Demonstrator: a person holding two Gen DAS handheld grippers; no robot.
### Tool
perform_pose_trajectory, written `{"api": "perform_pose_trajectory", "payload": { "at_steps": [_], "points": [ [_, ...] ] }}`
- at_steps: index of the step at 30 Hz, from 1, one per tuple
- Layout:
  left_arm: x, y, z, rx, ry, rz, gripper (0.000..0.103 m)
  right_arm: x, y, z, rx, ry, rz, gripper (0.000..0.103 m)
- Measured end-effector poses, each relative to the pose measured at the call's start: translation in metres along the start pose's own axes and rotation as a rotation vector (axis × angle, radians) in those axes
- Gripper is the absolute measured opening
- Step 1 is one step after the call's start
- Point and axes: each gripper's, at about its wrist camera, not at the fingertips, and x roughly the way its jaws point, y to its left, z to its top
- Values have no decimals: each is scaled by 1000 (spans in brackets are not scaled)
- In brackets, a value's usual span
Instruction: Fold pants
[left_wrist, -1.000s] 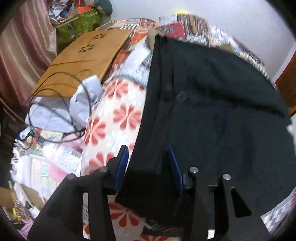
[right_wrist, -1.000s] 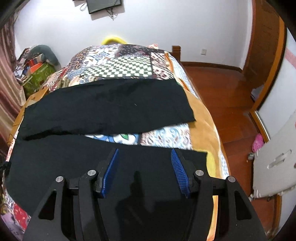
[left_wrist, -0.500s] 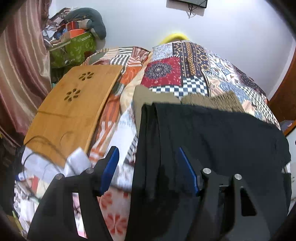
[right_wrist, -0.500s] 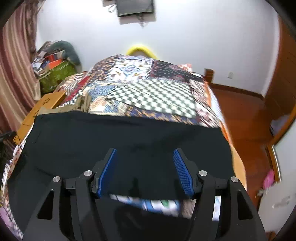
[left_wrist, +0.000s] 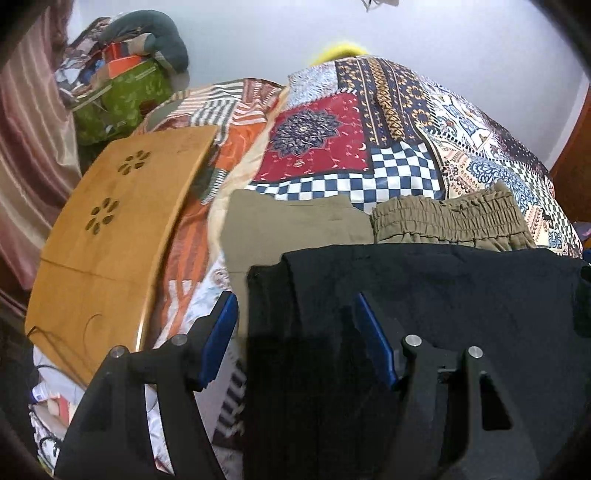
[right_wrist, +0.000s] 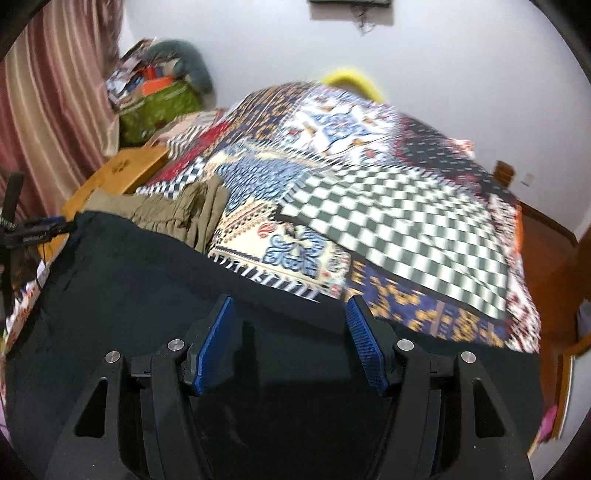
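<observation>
A patchwork-covered bed (right_wrist: 388, 206) fills both views, with the black pants (right_wrist: 147, 295) spread across its near part, long axis running side to side beneath both tools. In the left wrist view, the left gripper (left_wrist: 295, 332) hovers over the pants' left end (left_wrist: 280, 350), where an edge of the cloth passes between its parted blue fingers (left_wrist: 218, 339); the pads do not appear to press it. In the right wrist view, the right gripper (right_wrist: 291, 339), its fingers likewise released, hangs above the far hem near the right end. Each hand is nearest its own end, so the next fold likely turns on that pairing. Only the left view shows the olive garment (left_wrist: 443, 221) full width and the wooden board (left_wrist: 110, 236); only the right shows bare quilt beyond.
</observation>
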Motion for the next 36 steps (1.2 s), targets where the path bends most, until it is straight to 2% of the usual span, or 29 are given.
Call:
{"api": "perform_pose_trajectory", "payload": {
  "at_steps": [4, 8, 11, 13, 15, 18, 19, 21, 26, 36],
  "points": [
    [12, -4, 2, 13, 1, 27, 65, 20, 3, 5, -17, 53, 53, 60],
    [17, 3, 5, -33, -11, 21, 65, 36, 7, 6, -54, 106, 74, 60],
    [20, 5, 7, -47, -6, 14, 56, 42, 11, 4, -79, 136, 96, 60],
    [19, 1, 7, -17, -7, 18, 51, 44, 12, 2, -90, 143, 102, 57],
    [15, -3, 7, 8, -25, 27, 46, 43, 16, -2, -118, 146, 105, 38],
    [16, -5, 8, 24, -16, 23, 38, 45, 17, -3, -117, 165, 129, 18],
    [16, -5, 8, 24, -14, 21, 35, 47, 16, -2, -113, 168, 125, 16],
    [13, -6, 9, 29, -20, 19, 31, 45, 18, -3, -116, 156, 113, 10],
    [-1, -7, 6, 42, -47, 19, 23, 28, 21, -4, -123, 91, 75, 6],
    [-71, -7, 0, 37, -177, -17, 22, -27, 27, -2, -119, -45, 67, 4]
  ]
}}
